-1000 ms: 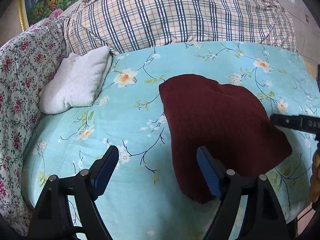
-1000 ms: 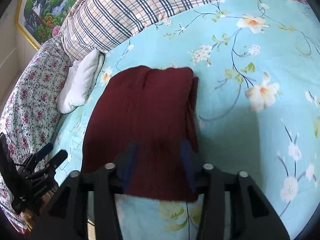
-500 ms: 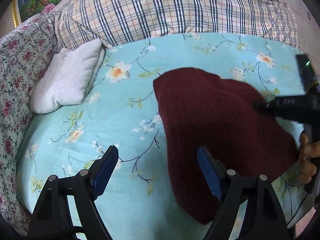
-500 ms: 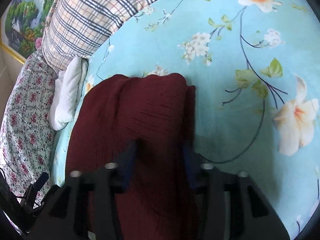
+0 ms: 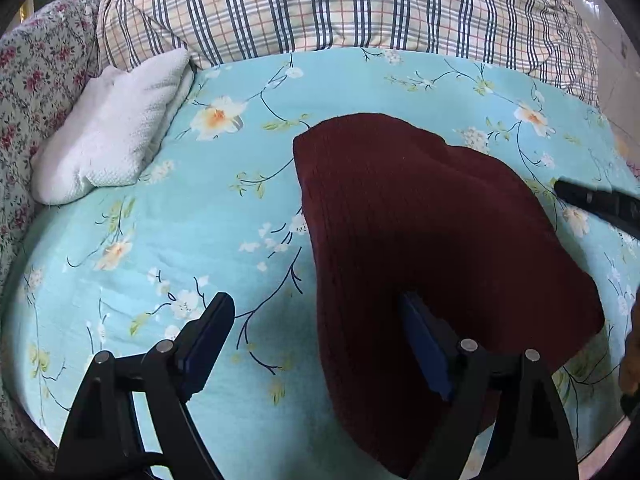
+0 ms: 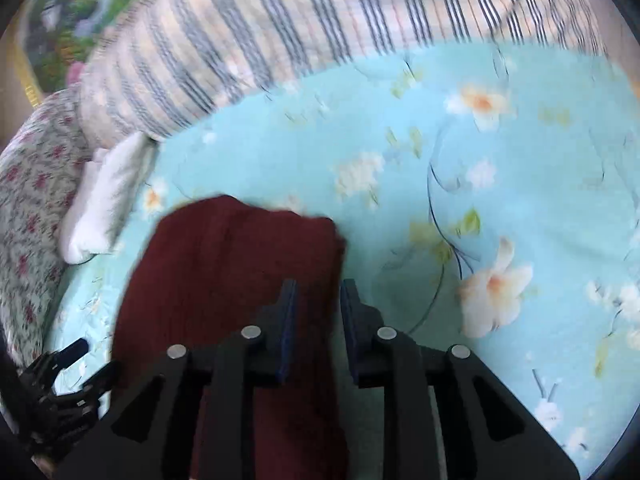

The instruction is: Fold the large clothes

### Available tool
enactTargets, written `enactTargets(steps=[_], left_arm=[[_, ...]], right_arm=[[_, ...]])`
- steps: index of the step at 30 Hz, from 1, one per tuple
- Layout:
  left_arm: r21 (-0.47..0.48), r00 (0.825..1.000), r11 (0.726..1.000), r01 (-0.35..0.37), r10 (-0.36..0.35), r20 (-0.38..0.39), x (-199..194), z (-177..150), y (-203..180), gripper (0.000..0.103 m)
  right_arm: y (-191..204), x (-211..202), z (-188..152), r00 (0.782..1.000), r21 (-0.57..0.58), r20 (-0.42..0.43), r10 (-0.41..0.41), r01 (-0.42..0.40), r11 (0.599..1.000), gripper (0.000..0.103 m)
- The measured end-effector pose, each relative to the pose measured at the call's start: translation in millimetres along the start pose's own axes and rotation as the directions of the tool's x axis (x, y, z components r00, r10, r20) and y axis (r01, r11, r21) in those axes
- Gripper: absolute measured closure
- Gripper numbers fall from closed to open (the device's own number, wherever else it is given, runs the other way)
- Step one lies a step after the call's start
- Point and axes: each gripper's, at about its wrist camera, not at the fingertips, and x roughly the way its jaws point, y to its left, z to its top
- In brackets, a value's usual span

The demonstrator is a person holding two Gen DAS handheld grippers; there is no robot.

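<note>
- Folded sweater [image 5: 432, 240] lies on the bed [image 5: 200, 240], partly under the left gripper [image 5: 316, 328], whose jaws are wide and empty.
- Right gripper [image 6: 316, 300]: jaws narrow over the sweater's right edge; grip unclear, likely for moving it.

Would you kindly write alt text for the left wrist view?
A folded dark red garment lies on a turquoise floral bedsheet, with the open left gripper hovering over its near edge. A white towel and plaid bedding sit behind.
</note>
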Motion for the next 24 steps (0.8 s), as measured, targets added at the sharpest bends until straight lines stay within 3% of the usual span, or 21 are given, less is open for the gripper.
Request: enactTargets(steps=[3,6,9,12,15,17,21,22,23,24], left_arm=[[-0.001,1.0,1.0,-0.002,0.002,-0.004,1.4,-1.9,-0.9,0.018],[0.001,1.0,1.0,0.01,-0.01,-0.006,5.4,-4.6,-1.6,0.018],[-0.02,1.0,0.999,0.029,-0.029,-0.007,9.6,-5.3,1.6,0.016],[-0.064,0.997,0.996,0.067,-0.069,-0.023,9.1,-4.7,8.1,0.016],[-0.14,0.983,0.974,0.181,-0.184,-0.008,-5.3,-3.2,20.0,0.028],[-0.167,0.974,0.96,0.225,-0.229,0.0,-8.3,-1.2,24.4,0.029],[-0.218,0.965,0.943,0.252,-0.261,-0.014,1.2,9.0,31.8,0.029],[-0.239,0.958,0.931,0.276,-0.288,-0.013,4.9,13.6,34.4,0.03],[-0.248,0.955,0.926,0.286,-0.298,-0.012,6.8,16.4,34.9,0.03],[-0.255,0.953,0.923,0.289,-0.302,-0.013,12.0,21.3,34.8,0.029]], right_arm=[[19.6,13.0,-10.1,0.988,-0.063,-0.108,0.112,-0.119,0.991,0.08],[21.1,47.2,-29.9,0.976,-0.101,-0.21,0.058,-0.081,0.992,0.08],[7.7,49.0,-26.2,0.976,-0.034,-0.192,0.101,-0.109,0.993,0.079],[5.2,46.0,-26.5,0.976,-0.043,-0.194,0.095,-0.105,0.994,0.079],[1.2,40.9,-30.0,0.978,-0.027,-0.186,0.1,-0.106,0.994,0.078],[5.4,37.3,-34.9,0.978,-0.019,-0.182,0.099,-0.104,0.994,0.076],[0.0,25.9,-24.2,0.985,0.05,-0.114,0.131,-0.126,0.991,0.073],[-5.8,22.3,-18.0,0.988,0.081,-0.085,0.125,-0.118,0.99,0.06],[-11.7,22.5,-11.9,0.992,0.109,-0.072,0.107,-0.099,0.989,0.04],[-18.8,27.8,-4.6,0.993,0.134,-0.081,0.091,-0.079,0.988,0.035]])
